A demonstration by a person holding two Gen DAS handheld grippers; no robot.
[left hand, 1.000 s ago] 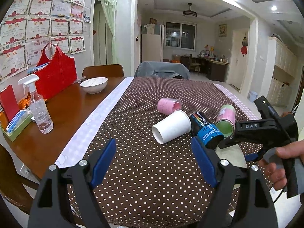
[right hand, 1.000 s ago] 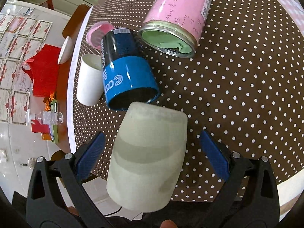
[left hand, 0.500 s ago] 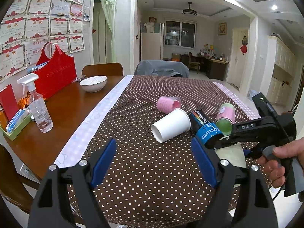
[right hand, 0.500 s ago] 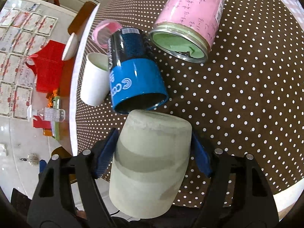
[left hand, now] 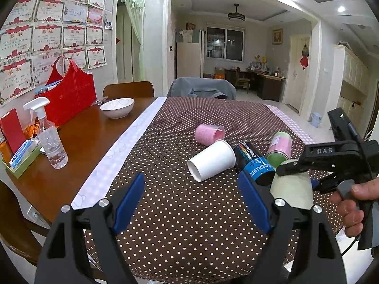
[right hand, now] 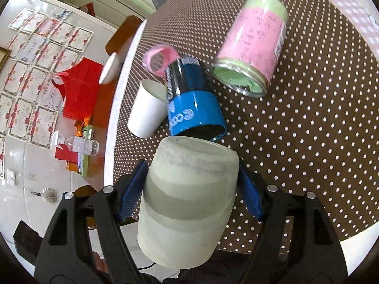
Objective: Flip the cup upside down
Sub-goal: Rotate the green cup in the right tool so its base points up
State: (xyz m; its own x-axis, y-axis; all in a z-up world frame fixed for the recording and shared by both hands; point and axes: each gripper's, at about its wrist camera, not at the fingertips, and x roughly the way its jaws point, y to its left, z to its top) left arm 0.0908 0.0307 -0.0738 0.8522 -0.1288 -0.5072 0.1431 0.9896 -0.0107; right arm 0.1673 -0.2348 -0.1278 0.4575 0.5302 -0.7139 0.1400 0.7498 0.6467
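Big brown polka-dot tablecloth [left hand: 184, 213] fills the lower middle of the left wrist view, with bare wood table [left hand: 78, 142] off to the left.

The left gripper [left hand: 189, 201] sits at the bottom of that frame, blue pads spread wide with nothing between them, just hovering over the cloth.

The right gripper [right hand: 191, 189] is pinching the pale green cup [right hand: 187, 201] from both sides, pads pressed on its walls. In the right wrist view the cup fills the lower middle; its long axis runs roughly along the fingers, flat closed base pointing up-frame away from the camera, open end toward the bottom edge. In the left wrist view the cup [left hand: 292, 189] is at the right edge.

Just past the base lies a blue-and-black can [right hand: 193, 99], touching or almost touching it, can't tell. A pink-and-green jar [right hand: 253, 40] is upper right, a white paper cup [right hand: 148, 108] to the left, and a small pink cup [right hand: 158, 58] behind, all on their sides.
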